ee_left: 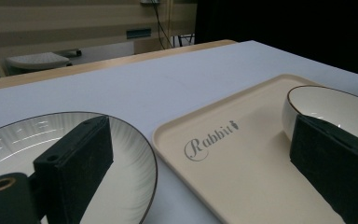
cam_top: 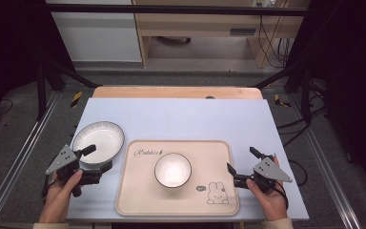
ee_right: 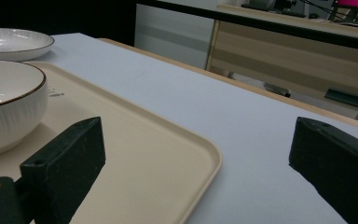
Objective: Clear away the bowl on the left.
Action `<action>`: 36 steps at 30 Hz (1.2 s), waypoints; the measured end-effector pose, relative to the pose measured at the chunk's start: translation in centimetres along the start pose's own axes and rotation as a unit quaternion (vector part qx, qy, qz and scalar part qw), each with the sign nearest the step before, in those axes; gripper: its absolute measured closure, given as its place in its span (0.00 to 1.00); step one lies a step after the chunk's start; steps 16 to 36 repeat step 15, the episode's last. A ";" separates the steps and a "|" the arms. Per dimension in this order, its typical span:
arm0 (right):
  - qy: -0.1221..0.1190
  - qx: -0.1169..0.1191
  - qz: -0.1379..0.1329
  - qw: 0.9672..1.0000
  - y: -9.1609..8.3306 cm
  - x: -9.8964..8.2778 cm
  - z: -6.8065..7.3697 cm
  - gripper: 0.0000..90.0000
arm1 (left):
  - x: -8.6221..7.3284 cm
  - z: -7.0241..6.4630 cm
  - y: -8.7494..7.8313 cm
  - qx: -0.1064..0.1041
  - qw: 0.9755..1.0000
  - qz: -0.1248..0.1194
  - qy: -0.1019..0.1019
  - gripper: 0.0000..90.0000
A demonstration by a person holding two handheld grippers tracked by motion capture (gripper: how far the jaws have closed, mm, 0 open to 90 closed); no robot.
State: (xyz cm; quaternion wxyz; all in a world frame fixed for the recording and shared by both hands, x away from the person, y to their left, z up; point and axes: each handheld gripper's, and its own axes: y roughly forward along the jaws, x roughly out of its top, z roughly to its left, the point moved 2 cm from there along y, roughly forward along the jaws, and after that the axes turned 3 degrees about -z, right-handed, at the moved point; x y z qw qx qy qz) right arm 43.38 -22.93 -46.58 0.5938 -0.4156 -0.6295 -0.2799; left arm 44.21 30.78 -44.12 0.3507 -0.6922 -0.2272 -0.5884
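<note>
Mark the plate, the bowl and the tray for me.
plate [cam_top: 97, 136], high view, on its white middle.
bowl [cam_top: 172, 169], high view, on its inner bottom.
tray [cam_top: 138, 195], high view, on a bare patch of the floor near its left front corner.

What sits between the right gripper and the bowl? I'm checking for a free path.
Nothing but bare tray lies between the right gripper and bowl, by the high view.
</note>
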 end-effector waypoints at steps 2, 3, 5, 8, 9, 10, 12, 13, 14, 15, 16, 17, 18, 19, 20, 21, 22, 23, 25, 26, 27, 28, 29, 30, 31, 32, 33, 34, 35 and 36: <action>0.000 0.000 0.000 1.000 0.0 0.0 0.0 0.04 | -0.3 0.3 -0.3 0.005 1.000 0.002 0.006 0.06; 0.000 0.000 0.000 1.000 0.0 0.0 0.0 0.04 | -0.5 0.3 -0.4 0.009 1.000 0.008 0.015 0.07; 0.000 0.000 0.000 1.000 0.0 0.0 0.0 0.04 | -0.9 0.6 -0.7 0.014 0.999 0.024 0.033 0.06; -0.001 0.000 -0.001 1.000 0.0 0.0 0.0 0.04 | -1.3 0.8 -1.0 0.014 0.999 0.033 0.040 0.06; 0.000 0.000 0.000 1.000 0.0 0.0 0.0 0.04 | -1.2 0.9 -1.1 0.014 0.999 0.029 0.039 0.06; -0.001 0.000 0.000 1.000 0.0 0.0 0.0 0.04 | -1.2 0.9 -1.1 0.013 0.999 0.024 0.038 0.06; -0.002 0.001 0.001 1.000 0.1 0.0 0.0 0.04 | -1.2 0.8 -1.1 0.007 0.999 0.016 0.031 0.06; -0.001 0.001 0.001 1.000 0.1 0.0 0.1 0.04 | -1.2 0.8 -1.1 0.007 0.999 0.016 0.031 0.06; -0.001 0.002 0.000 1.000 0.1 0.0 0.1 0.04 | -1.1 0.7 -1.1 0.000 1.000 0.008 0.029 0.06; -0.002 0.002 -0.001 1.000 0.1 0.0 0.1 0.04 | -1.1 0.7 -1.0 -0.001 1.000 0.005 0.029 0.06; -0.002 0.002 -0.001 1.000 0.1 0.0 0.1 0.04 | -1.1 0.7 -1.0 -0.001 1.000 0.005 0.029 0.06; -0.002 0.002 -0.001 1.000 0.1 0.0 0.1 0.04 | -1.1 0.7 -1.0 -0.001 1.000 0.005 0.029 0.06; -0.002 0.002 -0.001 1.000 0.1 0.0 0.1 0.04 | -1.1 0.7 -1.0 -0.001 1.000 0.005 0.029 0.06; -0.002 0.002 -0.001 1.000 0.1 0.0 0.1 0.04 | -1.1 0.7 -1.0 -0.001 1.000 0.005 0.029 0.06; -0.002 0.002 -0.001 1.000 0.1 0.0 0.1 0.04 | -1.1 0.7 -1.0 -0.001 1.000 0.005 0.029 0.06; -0.002 0.002 -0.001 1.000 0.1 0.0 0.1 0.04 | -1.1 0.7 -1.0 -0.001 1.000 0.005 0.029 0.06; -0.002 0.002 -0.001 1.000 0.1 0.0 0.1 0.04 | -1.1 0.7 -1.0 -0.001 1.000 0.005 0.029 0.06; -0.002 0.002 -0.001 1.000 0.1 0.0 0.1 0.04 | -1.1 0.7 -1.0 -0.001 1.000 0.005 0.029 0.06; -0.002 0.002 -0.001 1.000 0.1 0.0 0.1 0.04 | -1.1 0.7 -1.0 -0.001 1.000 0.005 0.029 0.06; -0.002 0.002 -0.001 1.000 0.1 0.0 0.1 0.04 | -1.1 0.7 -1.0 -0.001 1.000 0.005 0.029 0.06; -0.002 0.002 -0.001 1.000 0.1 0.0 0.1 0.04 | -1.1 0.7 -1.0 -0.001 1.000 0.005 0.029 0.06; -0.002 0.002 -0.001 1.000 0.1 0.0 0.1 0.04 | -1.1 0.7 -1.0 -0.001 1.000 0.005 0.029 0.06; -0.002 0.002 -0.001 1.000 0.1 0.0 0.1 0.04 | -1.1 0.7 -1.0 -0.001 1.000 0.005 0.029 0.06; -0.002 0.002 -0.001 1.000 0.1 0.0 0.1 0.04 | -1.1 0.7 -1.0 -0.001 1.000 0.005 0.029 0.06; -0.002 0.002 -0.001 1.000 0.1 0.0 0.1 0.04 | -1.1 0.7 -1.0 -0.001 1.000 0.005 0.029 0.06; -0.002 0.002 -0.001 1.000 0.1 0.0 0.1 0.04 | -1.1 0.7 -1.0 -0.001 1.000 0.005 0.029 0.06; -0.002 0.002 -0.001 1.000 0.1 0.0 0.1 0.04 | -1.1 0.7 -1.0 -0.001 1.000 0.005 0.029 0.06; -0.002 0.002 -0.001 1.000 0.1 0.0 0.1 0.04 | -1.1 0.7 -1.0 -0.001 1.000 0.005 0.029 0.06; -0.002 0.002 -0.001 1.000 0.1 0.0 0.1 0.04 | -1.1 0.7 -1.0 -0.001 1.000 0.005 0.029 0.06; -0.002 0.002 -0.001 1.000 0.1 0.0 0.1 0.04 | -1.1 0.7 -1.0 -0.001 1.000 0.005 0.029 0.06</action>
